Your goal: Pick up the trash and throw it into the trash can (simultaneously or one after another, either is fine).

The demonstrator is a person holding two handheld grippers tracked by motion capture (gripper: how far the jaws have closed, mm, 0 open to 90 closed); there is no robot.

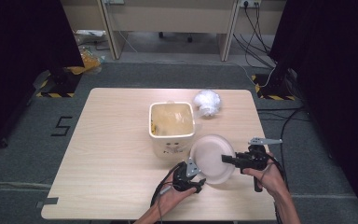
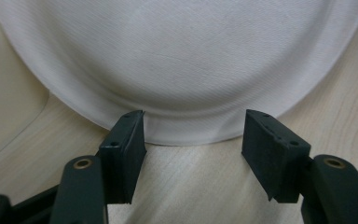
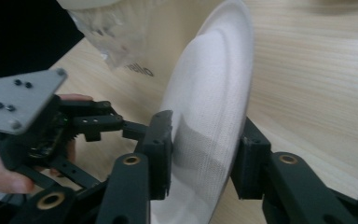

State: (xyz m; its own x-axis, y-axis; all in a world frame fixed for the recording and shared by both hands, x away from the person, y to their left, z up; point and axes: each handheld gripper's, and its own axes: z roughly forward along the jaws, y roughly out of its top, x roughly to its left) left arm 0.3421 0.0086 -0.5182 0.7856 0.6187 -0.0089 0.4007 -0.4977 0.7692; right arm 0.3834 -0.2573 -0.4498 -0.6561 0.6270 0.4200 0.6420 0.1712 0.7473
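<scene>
Paper plate (image 1: 212, 158) at table's (image 1: 112, 154) 5 o'clock, beside bin (image 1: 171, 127). Right gripper (image 1: 229, 159) clamps rim at plate's 3 o'clock; left gripper (image 1: 196, 179) gapes at 7. Likely light, bendy, crushable: hold rim gently.

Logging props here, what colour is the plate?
White, plain; the plate shows best in the left gripper view.

a "5" marked on the floor (image 1: 61, 125).

High view looks down over the table (image 1: 112, 154); both gripper views sit close, sharing the white plate (image 2: 177, 60).
</scene>
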